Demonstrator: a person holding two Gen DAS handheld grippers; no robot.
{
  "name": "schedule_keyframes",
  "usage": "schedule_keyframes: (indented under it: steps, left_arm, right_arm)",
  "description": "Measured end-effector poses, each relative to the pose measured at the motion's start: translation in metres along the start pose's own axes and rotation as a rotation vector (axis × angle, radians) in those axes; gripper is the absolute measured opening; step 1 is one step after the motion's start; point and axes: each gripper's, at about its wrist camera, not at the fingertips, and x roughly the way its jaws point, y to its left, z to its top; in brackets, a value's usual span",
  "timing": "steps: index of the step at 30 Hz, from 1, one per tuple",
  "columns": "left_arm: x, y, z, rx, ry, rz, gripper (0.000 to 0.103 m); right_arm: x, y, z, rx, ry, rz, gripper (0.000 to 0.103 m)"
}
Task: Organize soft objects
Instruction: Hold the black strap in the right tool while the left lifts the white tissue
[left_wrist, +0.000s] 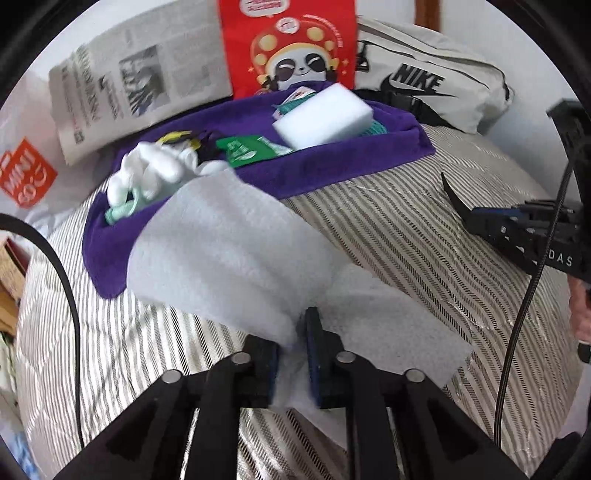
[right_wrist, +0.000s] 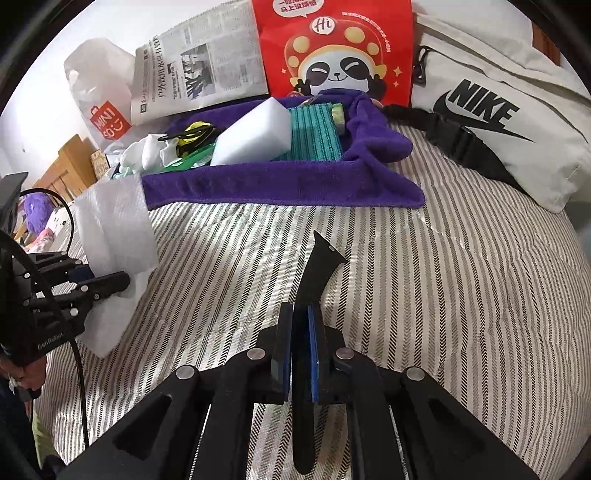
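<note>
Here the left gripper (left_wrist: 291, 354) is pinching one thin, fuzzy white foam sheet (left_wrist: 229, 251) between jaws only slightly parted, the sheet draping ahead over the striped bedding (left_wrist: 388, 236). The right gripper (right_wrist: 299, 350) is clamping one stiff black tapered strap (right_wrist: 317, 269), jaws nearly together. Beyond both claws, one plush purple towel (right_wrist: 280, 184) is carrying one blocky white sponge (right_wrist: 255, 133) and crumpled white gloves (left_wrist: 147, 173).

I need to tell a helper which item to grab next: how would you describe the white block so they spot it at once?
Find the purple towel spread on the striped bed cover, in front of the red panda bag. The white foam block lies on top of the towel, beside a teal ribbed cloth. It is the only plain white brick shape with clean flat faces; the other white item nearby is crumpled.
</note>
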Motion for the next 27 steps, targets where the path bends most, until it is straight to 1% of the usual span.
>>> schedule_keyframes:
  steps: [1,2,3,4,5,6,8,9,10,11,14,16,19,23,27]
  left_arm:
    - [0.001,-0.003,0.001,0.012,-0.004,0.008,0.028]
    - [0.002,-0.006,0.002,0.025,-0.008,0.016,0.039]
    - [0.002,-0.009,0.003,0.036,-0.009,0.018,0.046]
    - [0.002,-0.011,0.003,0.042,-0.011,0.026,0.061]
    - [0.003,-0.015,0.003,0.051,-0.012,0.032,0.062]
    - [0.003,-0.017,0.003,0.060,-0.012,0.024,0.061]
    - [0.003,-0.022,0.001,0.069,-0.034,0.019,0.028]
    - [0.003,-0.023,-0.001,0.061,-0.040,-0.013,0.025]
    - [0.003,-0.021,-0.002,0.041,-0.040,-0.070,0.018]
    - [0.002,-0.019,-0.001,0.021,-0.046,-0.084,0.013]
    - [0.004,-0.013,-0.003,-0.009,-0.044,-0.075,0.008]
    - [0.003,-0.006,-0.005,-0.045,-0.046,-0.111,0.008]
    - [-0.005,0.003,-0.008,-0.086,-0.063,-0.153,0.008]
    - [-0.017,0.014,-0.007,-0.111,-0.086,-0.157,0.008]
    - [-0.024,0.025,-0.004,-0.130,-0.092,-0.157,0.008]
  right_arm:
    - [0.001,-0.001,0.001,0.007,0.003,-0.001,0.008]
    - [0.001,-0.002,0.001,0.011,0.005,0.001,0.008]
    - [0.002,-0.002,0.001,0.013,0.006,-0.002,0.008]
    - [0.002,-0.002,0.002,0.015,0.007,-0.002,0.008]
    - [0.002,-0.003,0.002,0.017,0.005,-0.002,0.008]
    - [0.002,-0.004,0.001,0.020,0.002,0.001,0.008]
    - [0.001,-0.004,0.001,0.024,0.002,0.006,0.008]
    - [0.001,-0.004,0.001,0.026,0.000,0.006,0.007]
    - [-0.001,-0.004,0.001,0.027,-0.002,0.007,0.007]
    - [-0.002,-0.004,0.002,0.026,-0.004,0.004,0.006]
    - [-0.009,-0.004,0.005,0.026,-0.018,0.010,0.003]
    - [-0.015,-0.004,0.007,0.032,-0.031,0.027,0.003]
    - [-0.015,-0.003,0.008,0.023,-0.031,0.020,0.003]
    - [-0.015,-0.001,0.008,0.021,-0.029,0.029,0.003]
    - [-0.008,0.001,0.007,0.006,-0.014,0.055,0.003]
